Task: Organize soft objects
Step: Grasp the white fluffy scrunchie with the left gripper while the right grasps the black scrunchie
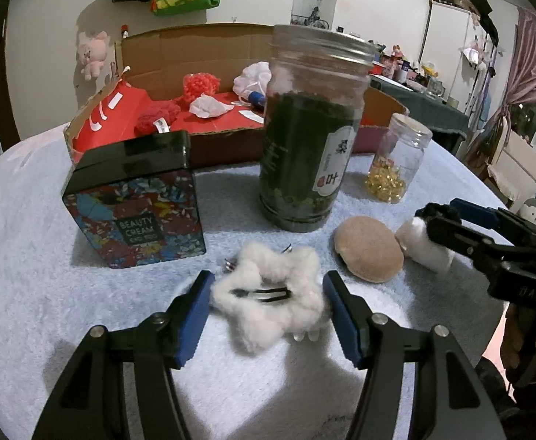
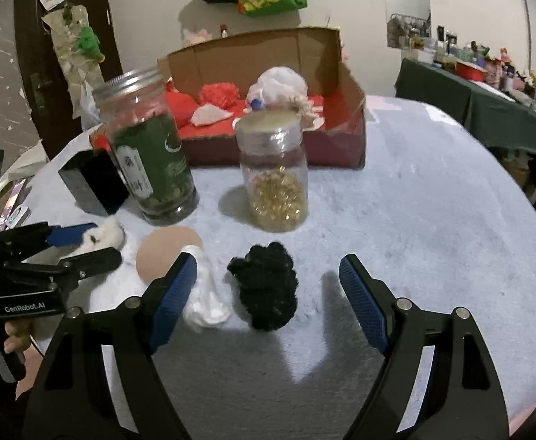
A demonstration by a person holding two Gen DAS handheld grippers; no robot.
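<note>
Pale blue fleece covers the round table (image 2: pixel 433 198), and a cardboard box (image 1: pixel 194 49) at its far side already holds red and white soft things; a tall jar of green leaves (image 1: pixel 306 135), a small jar of golden capsules (image 2: pixel 277 183) and a floral tin (image 1: pixel 135 205) stand between the box and the grippers; these hard things are obstacles, not cargo

Left gripper (image 1: pixel 268 315) hangs low with its jaws wide apart around a white fluffy hair clip (image 1: pixel 268 293); the blue pads sit just beside the fluff on either side, and nothing is gripped yet; right gripper (image 2: pixel 268 302) is likewise wide open, bracketing a black fuzzy scrunchie (image 2: pixel 268 291) that lies on the cloth near the middle of the gap; a white soft roll (image 2: pixel 205 293) touches or nearly touches its left finger, and a tan round puff (image 1: pixel 368 247) lies just beyond

Judged from this, the step in hand is the pickup of the clip; to do it well, close squarely across the fluffy body so the pads squeeze plush rather than the dark metal clasp, which could slip or spring; lift straight before travelling, passing between tin and leaf jar without brushing either; on the right, shift clear of the white roll before closing, lest both come up together
</note>
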